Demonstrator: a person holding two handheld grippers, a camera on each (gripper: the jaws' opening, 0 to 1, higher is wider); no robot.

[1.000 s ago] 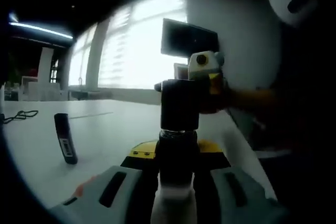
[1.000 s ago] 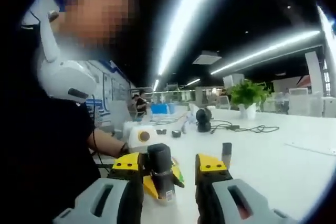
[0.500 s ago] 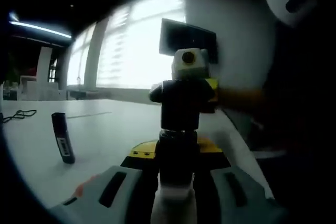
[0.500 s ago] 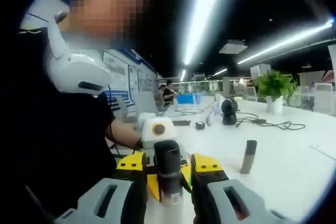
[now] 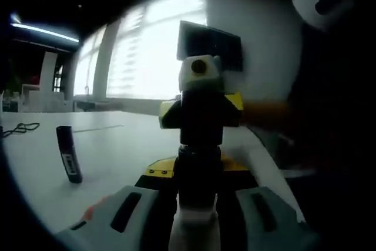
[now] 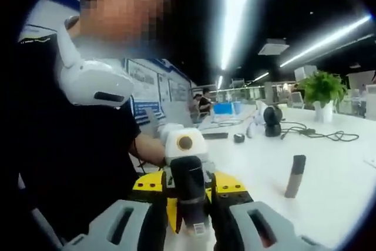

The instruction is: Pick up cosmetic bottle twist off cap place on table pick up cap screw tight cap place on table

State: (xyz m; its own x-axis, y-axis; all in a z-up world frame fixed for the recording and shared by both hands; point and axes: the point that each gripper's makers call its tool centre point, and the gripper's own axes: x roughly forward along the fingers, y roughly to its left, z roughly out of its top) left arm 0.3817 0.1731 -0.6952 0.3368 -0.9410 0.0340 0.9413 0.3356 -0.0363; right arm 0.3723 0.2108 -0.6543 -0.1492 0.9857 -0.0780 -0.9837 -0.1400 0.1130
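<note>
Bottle (image 5: 198, 171) stands gripped in the left tongs (image 5: 197, 204) above the counter (image 5: 111, 151) — right tongs (image 6: 187, 204) are clamped on its cap (image 6: 188, 186). Judging by this, the twist-off step is in hand; next comes turning, then lifting the cap clear. Farther off stands a dark tube (image 5: 69, 161).

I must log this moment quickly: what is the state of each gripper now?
Left gripper: shut on the bottle's lower body.
Right gripper: shut on the bottle's cap.
</note>
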